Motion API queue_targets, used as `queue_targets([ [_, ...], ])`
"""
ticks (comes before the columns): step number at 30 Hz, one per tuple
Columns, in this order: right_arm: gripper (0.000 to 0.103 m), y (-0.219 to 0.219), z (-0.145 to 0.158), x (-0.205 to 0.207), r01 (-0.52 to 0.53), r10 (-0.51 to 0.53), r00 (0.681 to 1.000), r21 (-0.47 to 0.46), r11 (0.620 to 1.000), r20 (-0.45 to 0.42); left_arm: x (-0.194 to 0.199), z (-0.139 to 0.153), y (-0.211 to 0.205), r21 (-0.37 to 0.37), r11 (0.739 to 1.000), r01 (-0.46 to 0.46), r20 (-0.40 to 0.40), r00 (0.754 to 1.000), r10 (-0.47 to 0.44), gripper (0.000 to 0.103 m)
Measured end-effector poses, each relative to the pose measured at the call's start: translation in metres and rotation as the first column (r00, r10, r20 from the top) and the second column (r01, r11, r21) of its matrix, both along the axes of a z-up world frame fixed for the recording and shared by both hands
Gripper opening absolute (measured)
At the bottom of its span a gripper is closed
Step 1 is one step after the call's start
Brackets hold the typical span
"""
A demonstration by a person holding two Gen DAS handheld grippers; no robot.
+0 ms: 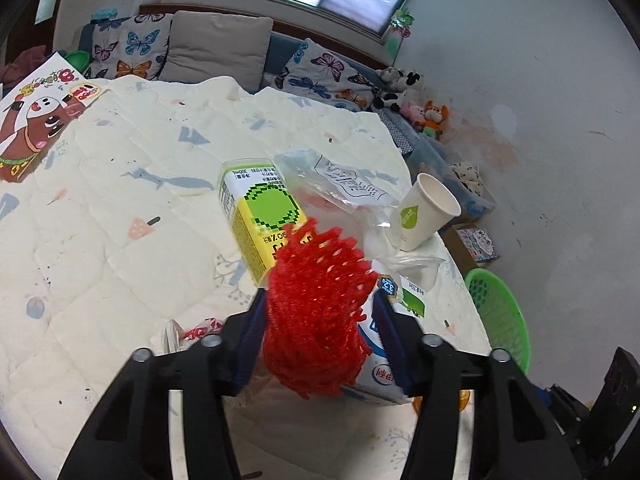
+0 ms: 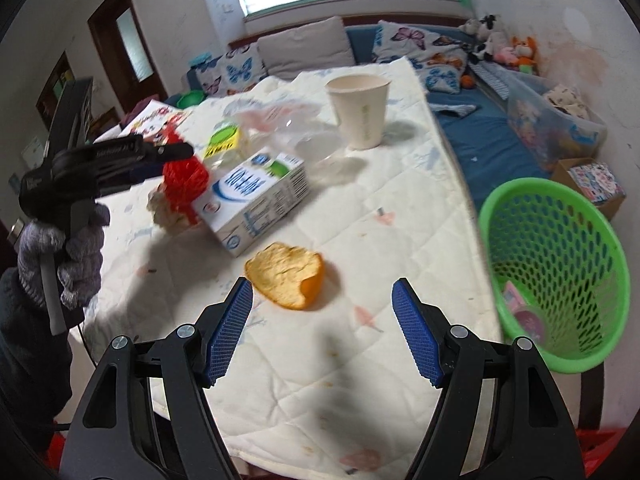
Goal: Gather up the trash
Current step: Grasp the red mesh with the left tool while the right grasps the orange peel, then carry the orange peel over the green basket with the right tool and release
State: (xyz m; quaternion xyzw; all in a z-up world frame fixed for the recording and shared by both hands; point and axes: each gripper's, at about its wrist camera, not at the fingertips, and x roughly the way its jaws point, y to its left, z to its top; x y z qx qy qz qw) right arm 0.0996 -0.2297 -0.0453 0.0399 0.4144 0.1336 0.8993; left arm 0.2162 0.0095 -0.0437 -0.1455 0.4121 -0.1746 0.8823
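Note:
My left gripper (image 1: 320, 304) is shut on a red foam fruit net (image 1: 316, 312), held just above the table; it also shows in the right wrist view (image 2: 184, 180). A white and blue milk carton (image 2: 256, 200) lies beside it. A yellow-green juice carton (image 1: 256, 212) lies behind. A paper cup (image 2: 362, 112) stands farther back, with clear plastic wrap (image 1: 340, 184) next to it. My right gripper (image 2: 322, 312) is open and empty, just short of an orange peel (image 2: 286, 274). A green mesh basket (image 2: 560, 272) sits at the table's right edge.
The table is covered with a cream quilted cloth (image 2: 360, 360). A picture book (image 1: 36, 120) lies at the far left. A sofa with butterfly cushions (image 1: 132, 48) and plush toys (image 2: 504, 52) stands behind. A cardboard box (image 2: 592, 184) sits on the floor to the right.

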Motion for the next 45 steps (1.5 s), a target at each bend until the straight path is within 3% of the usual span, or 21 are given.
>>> queue_targets([
  [2, 0.073, 0.007, -0.005, 0.003, -0.015, 0.015, 1.000, -0.007, 1.000, -0.010, 0.000, 0.000, 0.000, -0.001, 1.000, 0.005, 0.005, 1.000, -0.005, 0.030],
  [4, 0.073, 0.014, -0.010, 0.006, -0.030, 0.030, 0.999, -0.012, 0.999, -0.023, 0.000, 0.002, 0.000, -0.001, 1.000, 0.008, 0.013, 1.000, -0.008, 0.023],
  [8, 0.073, 0.027, -0.020, 0.014, -0.048, 0.047, 0.998, -0.030, 0.998, -0.038, -0.002, 0.005, 0.000, 0.005, 1.000, 0.010, 0.030, 0.999, -0.011, 0.016],
  [15, 0.073, 0.042, -0.037, 0.029, -0.049, 0.045, 0.997, -0.079, 0.996, -0.055, -0.010, 0.015, 0.003, -0.007, 1.000, 0.014, 0.061, 0.998, -0.013, 0.015],
  [24, 0.052, 0.049, -0.045, 0.035, -0.050, 0.044, 0.998, -0.134, 0.990, -0.046, -0.026, 0.041, 0.000, -0.036, 0.998, 0.048, 0.124, 0.991, -0.043, 0.014],
  [30, 0.044, 0.040, -0.038, 0.030, -0.044, 0.041, 0.999, -0.094, 0.995, -0.034, -0.033, 0.053, -0.014, -0.033, 0.996, 0.088, 0.154, 0.985, -0.082, 0.014],
  [45, 0.044, -0.029, -0.001, 0.006, 0.096, -0.096, 0.994, -0.010, 0.995, 0.044, -0.034, 0.057, -0.069, -0.031, 0.981, 0.193, 0.146, 0.972, -0.186, 0.014],
])
